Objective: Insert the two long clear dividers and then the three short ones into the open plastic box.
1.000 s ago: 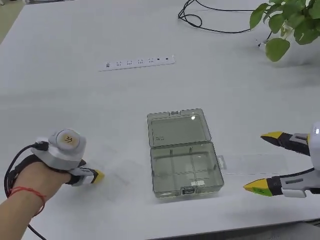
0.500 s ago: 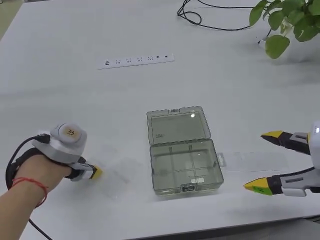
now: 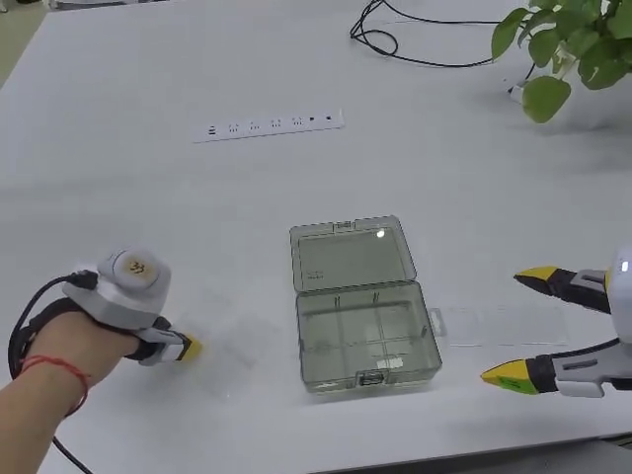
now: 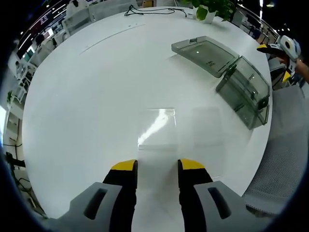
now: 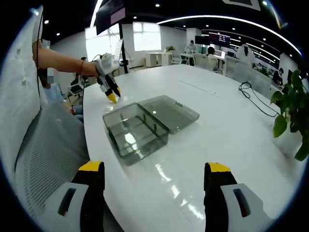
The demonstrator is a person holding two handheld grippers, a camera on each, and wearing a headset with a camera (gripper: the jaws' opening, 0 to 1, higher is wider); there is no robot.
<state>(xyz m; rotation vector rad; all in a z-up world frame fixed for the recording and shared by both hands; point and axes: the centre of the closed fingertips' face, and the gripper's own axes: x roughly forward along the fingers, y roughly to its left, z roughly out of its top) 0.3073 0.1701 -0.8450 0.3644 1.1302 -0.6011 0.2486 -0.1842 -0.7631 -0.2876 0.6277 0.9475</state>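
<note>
The open grey-tinted plastic box (image 3: 367,336) sits in the middle of the white table, its lid (image 3: 351,253) laid flat behind it. Faint lines cross its inside. A long clear divider (image 3: 499,322) lies flat just right of the box, between the wide-open jaws of my right gripper (image 3: 523,326). Left of the box lie faint clear short dividers (image 3: 235,341), also the clear sheet (image 4: 157,128) ahead of my left gripper (image 4: 158,166). Its jaws stand slightly apart with nothing between them, its tip (image 3: 190,348) just short of the sheets. The box (image 5: 136,131) lies ahead of my right gripper (image 5: 157,173).
A white power strip (image 3: 269,125) lies at the back of the table. A black cable (image 3: 415,44) and a green plant (image 3: 563,49) are at the far right. The table's front edge (image 3: 395,456) runs close below the box. A mesh chair (image 5: 43,159) stands at the table's side.
</note>
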